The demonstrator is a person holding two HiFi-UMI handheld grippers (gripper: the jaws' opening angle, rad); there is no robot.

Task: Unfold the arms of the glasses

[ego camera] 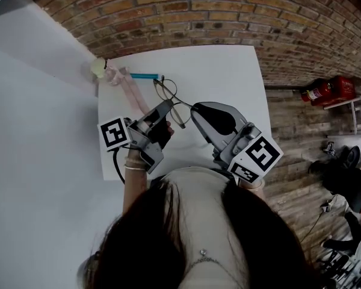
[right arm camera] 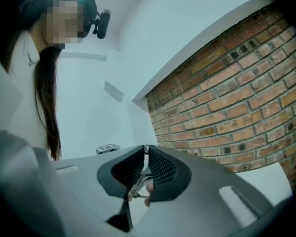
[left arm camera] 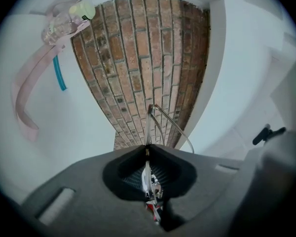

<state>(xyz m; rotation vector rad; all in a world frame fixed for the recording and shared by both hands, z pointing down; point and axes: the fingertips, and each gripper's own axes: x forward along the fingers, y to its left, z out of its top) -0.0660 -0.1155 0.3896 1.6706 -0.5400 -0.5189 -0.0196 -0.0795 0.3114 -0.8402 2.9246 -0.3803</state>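
Head view: left gripper [ego camera: 169,103], right gripper [ego camera: 194,108] clamp glasses [ego camera: 166,90], seemingly inside table [ego camera: 228,71] edges.

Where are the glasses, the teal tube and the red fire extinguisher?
glasses [ego camera: 166,90]: head view, far lens.
teal tube [ego camera: 143,76]: head view, its middle.
fire extinguisher [ego camera: 322,91]: head view, red body.

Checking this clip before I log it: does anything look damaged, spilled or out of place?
Nothing stands out. The glasses look intact, held over the table by the left gripper and right gripper, each shut on a thin wire part. The pink strap lies near the far left corner.
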